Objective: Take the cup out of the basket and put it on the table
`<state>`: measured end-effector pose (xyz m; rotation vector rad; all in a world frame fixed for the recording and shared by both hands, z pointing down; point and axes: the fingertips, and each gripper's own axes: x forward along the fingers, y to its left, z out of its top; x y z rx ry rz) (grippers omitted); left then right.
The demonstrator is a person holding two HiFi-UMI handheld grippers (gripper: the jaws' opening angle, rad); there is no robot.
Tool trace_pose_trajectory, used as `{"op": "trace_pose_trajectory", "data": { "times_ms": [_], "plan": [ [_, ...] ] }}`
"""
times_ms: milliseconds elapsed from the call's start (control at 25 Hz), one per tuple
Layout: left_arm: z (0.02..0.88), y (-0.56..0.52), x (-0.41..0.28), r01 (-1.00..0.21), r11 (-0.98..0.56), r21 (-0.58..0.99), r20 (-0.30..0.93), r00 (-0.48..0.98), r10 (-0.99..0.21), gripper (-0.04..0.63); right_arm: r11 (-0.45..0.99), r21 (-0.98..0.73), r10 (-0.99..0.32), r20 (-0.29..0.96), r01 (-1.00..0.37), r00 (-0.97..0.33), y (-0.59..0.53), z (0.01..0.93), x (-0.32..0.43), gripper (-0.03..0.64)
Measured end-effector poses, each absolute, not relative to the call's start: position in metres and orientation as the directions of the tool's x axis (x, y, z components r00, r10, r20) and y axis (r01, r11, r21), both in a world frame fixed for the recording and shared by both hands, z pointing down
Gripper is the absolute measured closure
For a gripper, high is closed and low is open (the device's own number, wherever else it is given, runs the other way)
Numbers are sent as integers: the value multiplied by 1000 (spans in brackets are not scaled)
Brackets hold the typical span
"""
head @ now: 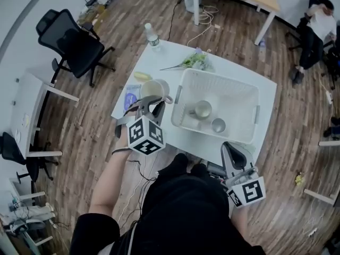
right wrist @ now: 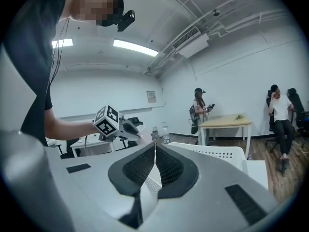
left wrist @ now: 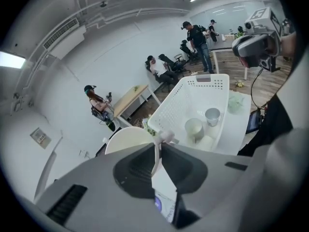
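One cream cup (head: 154,91) is pinched by its thin rim in your left tongs (head: 151,104), which are nearly closed on it, likely to carry it upright. It's just left of the basket (head: 183,89), over the table (head: 159,57). Your right tongs (head: 229,146) are closed and empty at the basket's near corner.

Open tabletop (head: 166,60) between bottle (head: 152,36) and basket (head: 220,77)

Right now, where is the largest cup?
In the head view the largest cup is clamped by its rim in the left hand-held gripper, just left of the basket and outside it.
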<state>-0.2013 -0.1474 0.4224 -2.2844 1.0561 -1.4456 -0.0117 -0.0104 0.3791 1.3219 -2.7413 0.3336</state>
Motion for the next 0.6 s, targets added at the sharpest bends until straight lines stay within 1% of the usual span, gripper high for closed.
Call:
{"op": "trace_pose_trajectory", "data": {
  "times_ms": [240, 600],
  "plan": [
    [489, -141, -238, -502, -729, -466, 762, 192, -619, 549, 620, -141, -746, 199, -772, -636, -15, 380, -22, 591],
    [590, -138, -248, -497, -787, -365, 848, 173, -502, 549, 577, -112, -769, 260, -809, -584, -14, 384, -22, 591]
  ]
}}
